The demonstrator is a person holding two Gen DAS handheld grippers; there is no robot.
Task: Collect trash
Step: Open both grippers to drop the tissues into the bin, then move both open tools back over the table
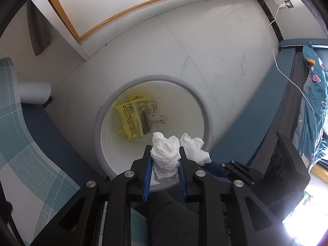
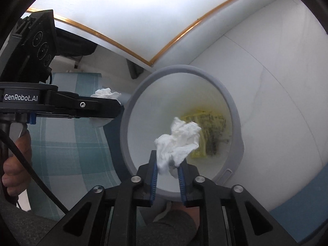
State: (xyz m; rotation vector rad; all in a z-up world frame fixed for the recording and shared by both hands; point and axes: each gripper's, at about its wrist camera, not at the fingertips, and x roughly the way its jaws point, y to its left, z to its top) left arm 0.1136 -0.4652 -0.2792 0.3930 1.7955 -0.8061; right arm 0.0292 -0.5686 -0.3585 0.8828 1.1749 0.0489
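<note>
The white tiled floor [image 1: 205, 57] fills most of both views, with a wooden-edged white wall panel [image 1: 127, 4] along its far side. At the left stands a bed or couch with a teal checked cover [image 1: 18, 135], and at the right a dark blue frame [image 1: 266, 94] carries flowered bedding [image 1: 313, 94]; a white cable [image 1: 287, 75] trails over the floor to a wall socket.

A round grey-rimmed bin [image 1: 151, 78] with a white liner stands on the floor between the two pieces of furniture. At its bottom lies a yellow printed wrapper [image 1: 133, 121], towards the far left of the bin's floor in the left wrist view.

The left gripper [image 1: 165, 153] points steeply down over the near rim of the bin. A crumpled white tissue [image 1: 165, 157] sits between its blue pads [image 1: 148, 174], which touch it on both sides, so the grip looks slack but the tissue has not fallen; it hangs over the near part of the bin's opening.

The right gripper [image 2: 168, 164] also points down over the near edge of the bin. A second crumpled tissue [image 2: 178, 141] stands between its pads [image 2: 153, 182], its lower end pinched there and its bulk puffing out above the fingertips over the open bin. In the left wrist view this second wad shows just to the right of the first, almost touching it.

In the right wrist view a hand [image 2: 17, 160] holds the handle of the left gripper at the left edge.
</note>
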